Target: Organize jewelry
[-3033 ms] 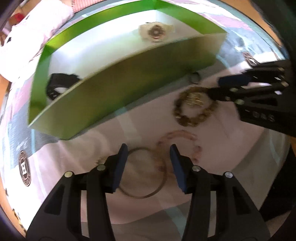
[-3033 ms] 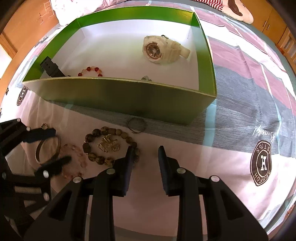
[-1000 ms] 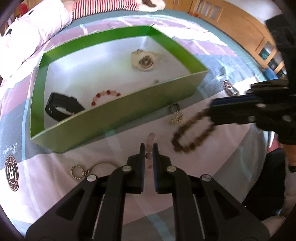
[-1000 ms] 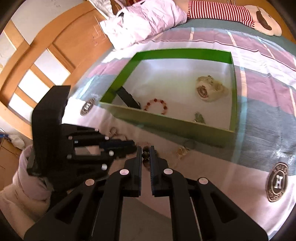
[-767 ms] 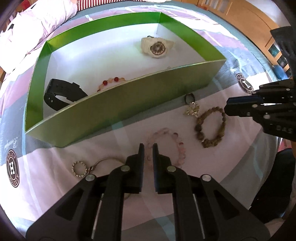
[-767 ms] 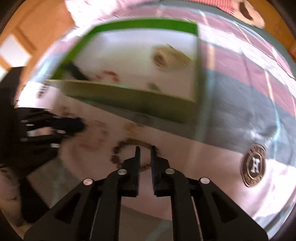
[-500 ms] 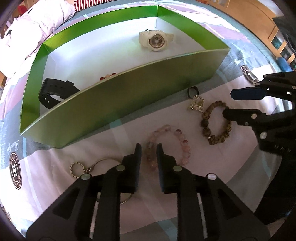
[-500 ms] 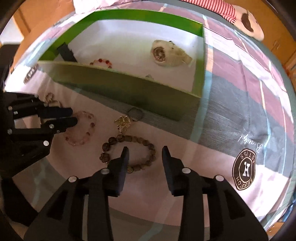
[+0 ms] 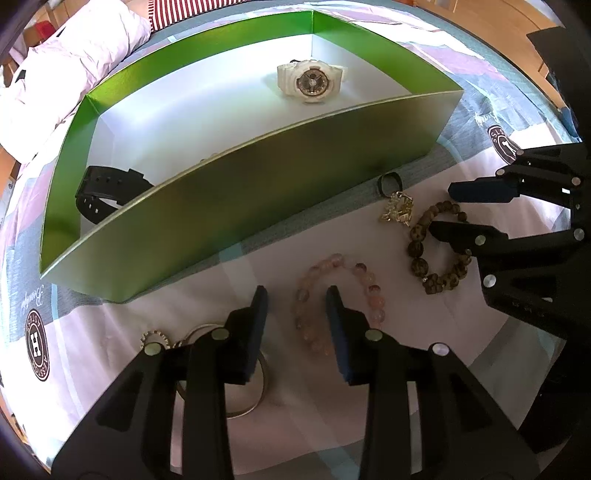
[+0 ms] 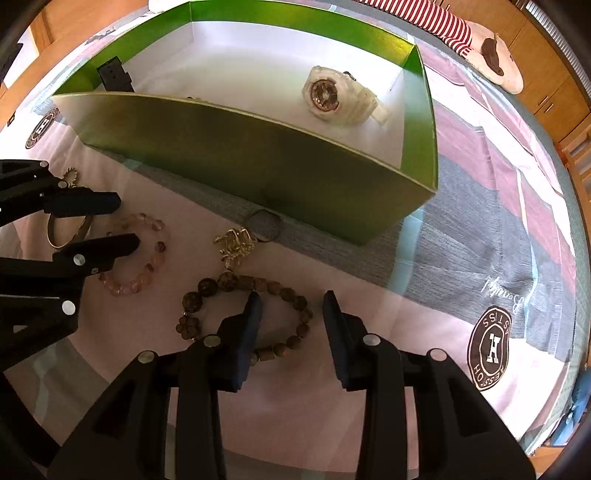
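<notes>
A green box (image 9: 258,206) with a white floor holds a white watch (image 9: 310,79) and a black watch (image 9: 107,190). On the bedsheet in front lie a pink bead bracelet (image 9: 338,297), a brown bead bracelet (image 9: 437,251), a gold charm (image 9: 399,208) with a dark ring (image 9: 390,181), and a gold bangle (image 9: 255,384). My left gripper (image 9: 297,310) is open, its jaws straddling the pink bracelet's left side. My right gripper (image 10: 291,315) is open over the brown bracelet (image 10: 243,317), straddling its right side. It also shows in the left wrist view (image 9: 443,210).
The box's near wall (image 10: 240,158) stands just beyond the jewelry. A small beaded ring (image 9: 153,338) lies left of the bangle. A pillow (image 9: 70,70) and a striped cloth (image 10: 443,22) lie behind the box. Wooden furniture (image 10: 546,55) is beyond the bed.
Both grippers were shut and lifted a second ago. They have come down over the sheet and opened, the left around the pink bracelet, the right around the brown one.
</notes>
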Demonstrator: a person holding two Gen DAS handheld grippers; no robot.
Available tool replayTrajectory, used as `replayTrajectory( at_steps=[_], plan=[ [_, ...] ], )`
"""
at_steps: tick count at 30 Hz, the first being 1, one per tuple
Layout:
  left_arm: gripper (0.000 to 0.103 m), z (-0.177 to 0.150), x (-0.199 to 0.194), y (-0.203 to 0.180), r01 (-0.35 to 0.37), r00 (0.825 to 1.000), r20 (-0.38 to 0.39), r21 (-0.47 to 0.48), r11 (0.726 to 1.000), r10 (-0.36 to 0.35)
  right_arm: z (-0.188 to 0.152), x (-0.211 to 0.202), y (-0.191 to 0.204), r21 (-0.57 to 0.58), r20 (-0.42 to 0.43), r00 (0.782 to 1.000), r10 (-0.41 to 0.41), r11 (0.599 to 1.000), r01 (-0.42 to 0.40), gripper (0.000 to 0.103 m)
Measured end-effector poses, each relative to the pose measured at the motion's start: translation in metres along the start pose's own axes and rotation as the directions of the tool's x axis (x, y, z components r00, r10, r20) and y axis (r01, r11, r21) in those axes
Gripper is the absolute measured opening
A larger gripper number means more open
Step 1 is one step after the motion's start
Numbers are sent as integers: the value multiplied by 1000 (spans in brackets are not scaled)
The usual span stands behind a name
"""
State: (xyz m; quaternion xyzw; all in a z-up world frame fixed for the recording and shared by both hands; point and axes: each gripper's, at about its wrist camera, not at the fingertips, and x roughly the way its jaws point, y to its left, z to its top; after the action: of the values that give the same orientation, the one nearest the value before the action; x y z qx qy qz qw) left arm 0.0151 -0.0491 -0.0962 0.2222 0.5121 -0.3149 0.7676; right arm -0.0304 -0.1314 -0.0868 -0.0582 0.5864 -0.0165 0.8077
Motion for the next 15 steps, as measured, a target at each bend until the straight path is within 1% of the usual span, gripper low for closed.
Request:
replayTrajectory(
  at_steps=[2,5,7,10,11,13,14,15],
  plan=[
    [32,0,0,-1,-5,1000,1,-1,1000,5,1,1,0,-1,3,1000,-1,1000,1,36],
    [27,-1,0,-3,-7,1000,4,7,1000,7,1,2,-3,-8,7,1000,-6,1000,6,35],
    [25,-1,0,-5,-7,1000,6,11,1000,6,2,-2,3,-3,8,1000,-5,1000,5,35],
    [16,-1,0,-8,2,1000,9,19,1000,-2,3,-1,0,9,8,1000,4,1000,-4,35],
    [15,-1,0,-11,3,1000,10,24,1000,-3,3,-1,-1,11,9,1000,5,1000,-5,35],
    [8,-2,-1,-13,10,1000,10,30,999,-10,3,-1,0,7,12,1000,8,1000,-8,34],
    [8,-2,-1,-14,18,1000,8,32,999,-19,3,-2,-2,7,13,1000,26,1000,-26,23],
    [8,-3,-1,-15,17,1000,8,33,999,-17,3,-3,-2,15,12,998,60,998,-60,13]
  ],
)
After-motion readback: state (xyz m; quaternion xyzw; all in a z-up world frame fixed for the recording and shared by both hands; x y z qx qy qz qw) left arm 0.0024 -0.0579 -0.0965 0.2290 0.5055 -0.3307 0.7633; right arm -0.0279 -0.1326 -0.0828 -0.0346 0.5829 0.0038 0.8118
